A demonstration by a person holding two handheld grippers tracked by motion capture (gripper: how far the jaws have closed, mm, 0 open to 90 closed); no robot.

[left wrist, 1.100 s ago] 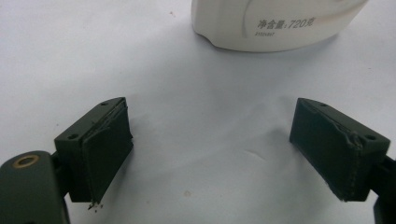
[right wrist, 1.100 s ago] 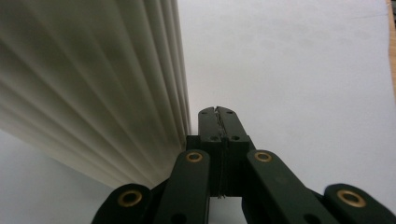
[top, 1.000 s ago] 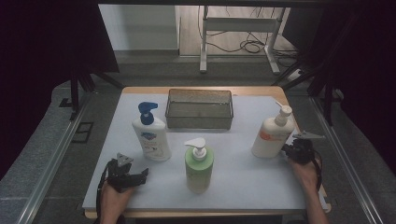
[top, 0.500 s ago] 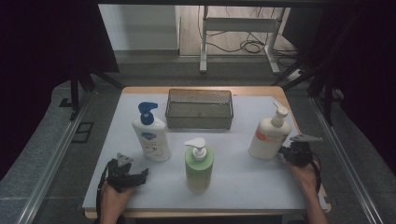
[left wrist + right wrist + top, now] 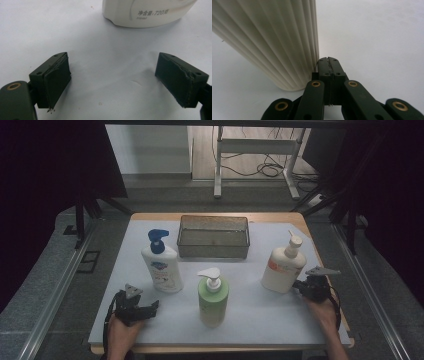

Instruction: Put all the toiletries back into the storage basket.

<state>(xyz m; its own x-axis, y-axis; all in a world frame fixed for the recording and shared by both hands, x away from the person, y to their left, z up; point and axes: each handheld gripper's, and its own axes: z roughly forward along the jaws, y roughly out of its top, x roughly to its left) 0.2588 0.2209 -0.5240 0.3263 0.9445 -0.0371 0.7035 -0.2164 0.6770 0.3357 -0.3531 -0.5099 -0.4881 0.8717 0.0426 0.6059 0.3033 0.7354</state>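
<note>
Right tongs (image 5: 301, 285) pressed shut on nothing, pads flat together, tip touching or just short of the lower right flank of the cream pump bottle (image 5: 282, 268); in the right gripper view the closed tip (image 5: 328, 61) sits hard against the bottle's wall (image 5: 269, 37), which tilts across the frame. Bottle standing upright near the right edge of the worktop (image 5: 250, 310), to the right of the mesh basket (image 5: 213, 236) and slightly nearer the person, well apart from the green pump bottle (image 5: 212, 297) at front centre. Wall finely ribbed with vertical flutes, matt off-white plastic, rounded at the base; orange patch of label on the side, slim pump head on top. Left tongs (image 5: 150, 307) spread wide and empty at the front left, low over the worktop, just in front of the white bottle with the blue pump (image 5: 161, 265); in the left gripper view the dark pads (image 5: 58, 78), roughened and frayed at their edges, standing far apart, with the smooth glossy white base of that bottle (image 5: 147, 12) ahead, printed in small grey characters. Worktop sheet pale, matt, lightly creased. Basket dark wire mesh, rectangular, at the back centre.
</note>
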